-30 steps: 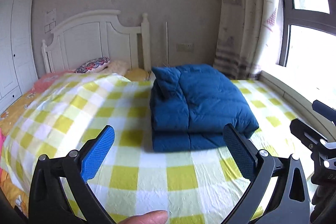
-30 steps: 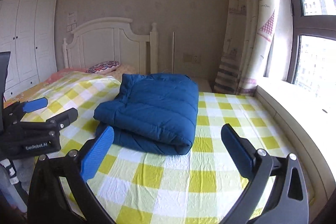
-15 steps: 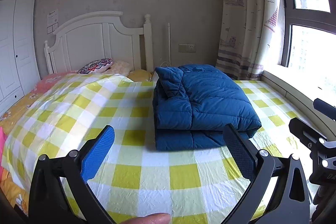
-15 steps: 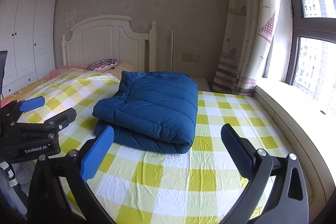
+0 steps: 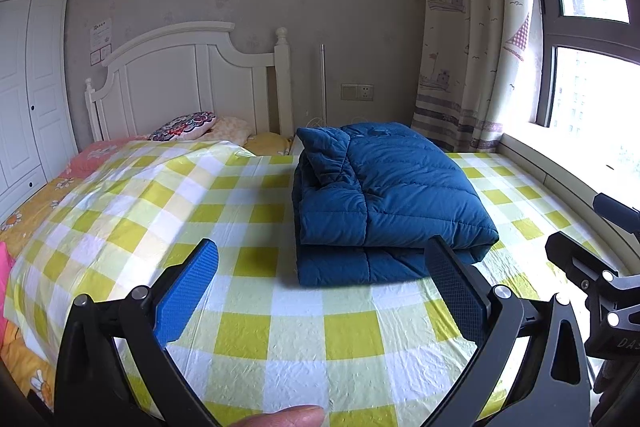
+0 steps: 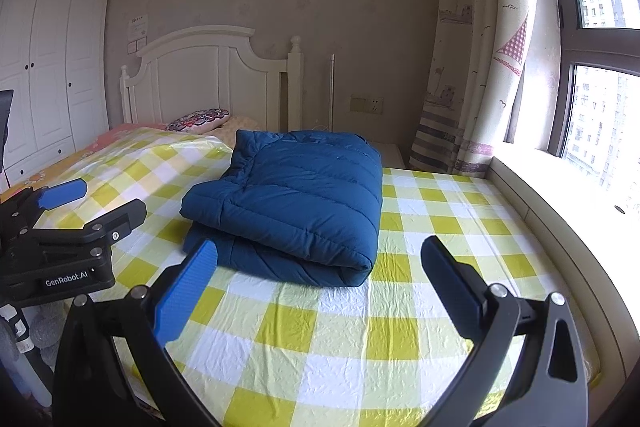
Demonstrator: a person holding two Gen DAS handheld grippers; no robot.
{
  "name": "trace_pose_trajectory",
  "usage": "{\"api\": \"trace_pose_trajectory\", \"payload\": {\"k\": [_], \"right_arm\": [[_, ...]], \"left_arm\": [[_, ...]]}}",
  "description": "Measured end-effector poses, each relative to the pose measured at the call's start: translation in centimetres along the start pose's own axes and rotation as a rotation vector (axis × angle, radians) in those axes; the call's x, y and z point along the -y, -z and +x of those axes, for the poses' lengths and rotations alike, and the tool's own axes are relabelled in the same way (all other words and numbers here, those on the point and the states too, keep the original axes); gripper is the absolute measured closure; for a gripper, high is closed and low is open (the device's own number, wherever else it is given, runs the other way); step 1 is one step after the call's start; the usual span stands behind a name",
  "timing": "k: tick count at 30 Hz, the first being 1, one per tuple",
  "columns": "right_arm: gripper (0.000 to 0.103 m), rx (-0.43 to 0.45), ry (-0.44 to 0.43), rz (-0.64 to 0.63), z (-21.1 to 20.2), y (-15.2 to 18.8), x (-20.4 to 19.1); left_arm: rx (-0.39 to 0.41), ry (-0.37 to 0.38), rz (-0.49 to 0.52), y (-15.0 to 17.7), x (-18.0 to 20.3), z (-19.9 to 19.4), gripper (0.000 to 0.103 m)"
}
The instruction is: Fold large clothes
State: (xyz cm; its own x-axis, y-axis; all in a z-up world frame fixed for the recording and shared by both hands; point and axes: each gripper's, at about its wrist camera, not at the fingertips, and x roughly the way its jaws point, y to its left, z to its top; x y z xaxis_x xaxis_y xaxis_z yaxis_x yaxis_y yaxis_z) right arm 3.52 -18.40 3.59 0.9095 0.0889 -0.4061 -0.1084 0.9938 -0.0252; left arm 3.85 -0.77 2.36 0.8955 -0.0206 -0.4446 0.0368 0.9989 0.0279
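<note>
Already folded, the puffy blue jacket [image 5: 384, 203] may spring open on the bed [image 5: 280, 339], since both spread tools, left tool [image 5: 320, 291] and right tool [image 6: 316, 291], hold nothing.

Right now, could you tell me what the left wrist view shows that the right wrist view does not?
Only the left wrist view shows a fingertip at its bottom edge and the right gripper from the side. Only the right wrist view shows the left gripper from the side and the nightstand. Both show the folded blue jacket lying on the yellow checked sheet, the headboard and open jaws.
</note>
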Motion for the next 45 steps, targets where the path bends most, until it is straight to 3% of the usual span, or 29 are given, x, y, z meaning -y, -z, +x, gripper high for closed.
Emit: {"api": "trace_pose_trajectory", "payload": {"k": [22, 45], "right_arm": [[0.002, 0.001, -0.012, 0.000, 0.0, 0.1, 0.0], [0.002, -0.009, -0.028, -0.007, 0.3, 0.4, -0.8]], "left_arm": [[0.010, -0.007, 0.003, 0.1, 0.0, -0.3, 0.004], [0.093, -0.024, -0.009, 0.2, -0.2, -1.4, 0.004]]}}
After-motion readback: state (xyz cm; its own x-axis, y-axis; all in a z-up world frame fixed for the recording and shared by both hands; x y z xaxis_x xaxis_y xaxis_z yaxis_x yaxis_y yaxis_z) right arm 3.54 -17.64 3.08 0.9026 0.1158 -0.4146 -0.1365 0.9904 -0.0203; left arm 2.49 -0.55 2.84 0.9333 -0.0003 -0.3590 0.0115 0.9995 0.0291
